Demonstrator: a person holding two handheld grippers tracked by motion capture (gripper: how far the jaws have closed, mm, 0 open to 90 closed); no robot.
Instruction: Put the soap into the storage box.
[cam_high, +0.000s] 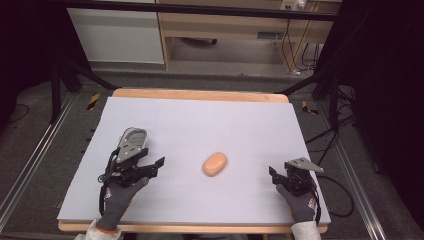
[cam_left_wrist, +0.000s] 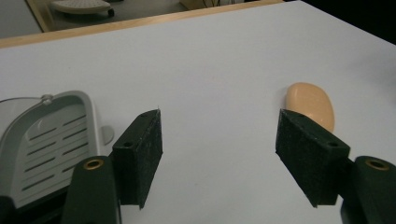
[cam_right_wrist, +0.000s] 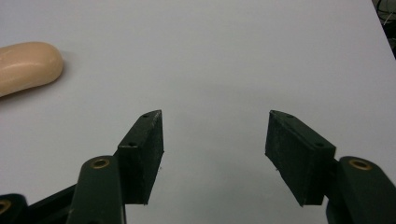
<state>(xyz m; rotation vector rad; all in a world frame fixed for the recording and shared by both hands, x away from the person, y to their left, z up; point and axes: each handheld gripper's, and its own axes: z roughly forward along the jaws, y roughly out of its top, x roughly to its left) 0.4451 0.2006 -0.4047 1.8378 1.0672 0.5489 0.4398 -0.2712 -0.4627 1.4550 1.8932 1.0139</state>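
A peach-coloured bar of soap (cam_high: 215, 164) lies flat near the middle of the white table top (cam_high: 200, 120). A grey slotted soap dish (cam_high: 136, 135) sits to its left. My left gripper (cam_high: 152, 161) hovers just in front of the dish, open, with bare table between its jaws. In the left gripper view the dish (cam_left_wrist: 46, 135) lies beside the left jaw and the soap (cam_left_wrist: 310, 103) shows just beyond the right jaw of the gripper (cam_left_wrist: 219, 135). My right gripper (cam_high: 280, 172) stands open to the right of the soap. Its own view shows the gripper (cam_right_wrist: 215, 133) over bare table, with the soap (cam_right_wrist: 25, 65) at far left.
The table's wooden edge (cam_high: 200, 94) runs along the far side. Dark frame legs, cables and floor surround the table, and a wooden cabinet (cam_high: 225, 30) stands behind it. White surface stretches between the soap and each gripper.
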